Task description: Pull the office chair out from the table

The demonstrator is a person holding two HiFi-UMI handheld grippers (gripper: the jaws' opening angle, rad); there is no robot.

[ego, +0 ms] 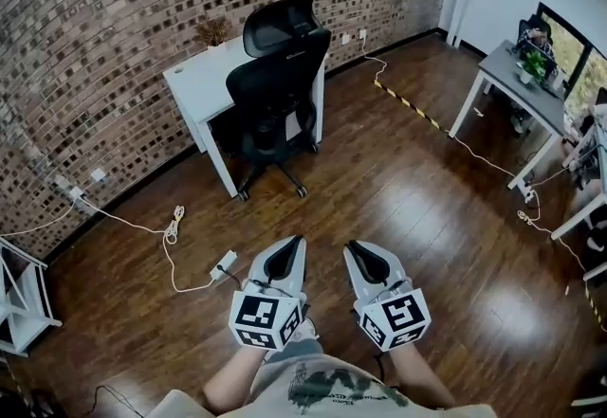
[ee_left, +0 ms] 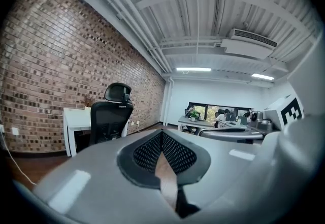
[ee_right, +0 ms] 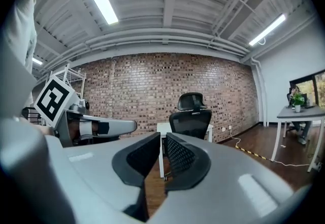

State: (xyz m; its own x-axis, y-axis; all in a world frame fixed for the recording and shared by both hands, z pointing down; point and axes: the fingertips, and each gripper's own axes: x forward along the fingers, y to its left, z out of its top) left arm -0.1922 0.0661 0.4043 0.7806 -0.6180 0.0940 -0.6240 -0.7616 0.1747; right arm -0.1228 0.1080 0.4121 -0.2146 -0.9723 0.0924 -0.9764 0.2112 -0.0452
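Hidden: the office chair (ego: pixel 278 89) shows its back, and the seat is lost behind the backrest; the dried plant (ego: pixel 212 30) is too small to make out.
Chair: tucked in at the white surface (ego: pixel 194 80) by the brick wall (ego: pixel 95 46), well apart from both tools.
Left tool (ego: pixel 297 240): jaws together, empty.
Right tool (ego: pixel 353 245): jaws a slit apart, nothing between.
Room: dark wooden floor (ego: pixel 408 189); a power strip (ego: pixel 224 264) lies just left of the tools.

Glossy wood floor (ego: pixel 408 203), rough brick wall (ego: pixel 95 27)

Power strip (ego: pixel 224 264), white cable (ego: pixel 172 231) on wood floor (ego: pixel 408 208); plant (ego: pixel 534 63) on grey desk (ego: pixel 512 86).
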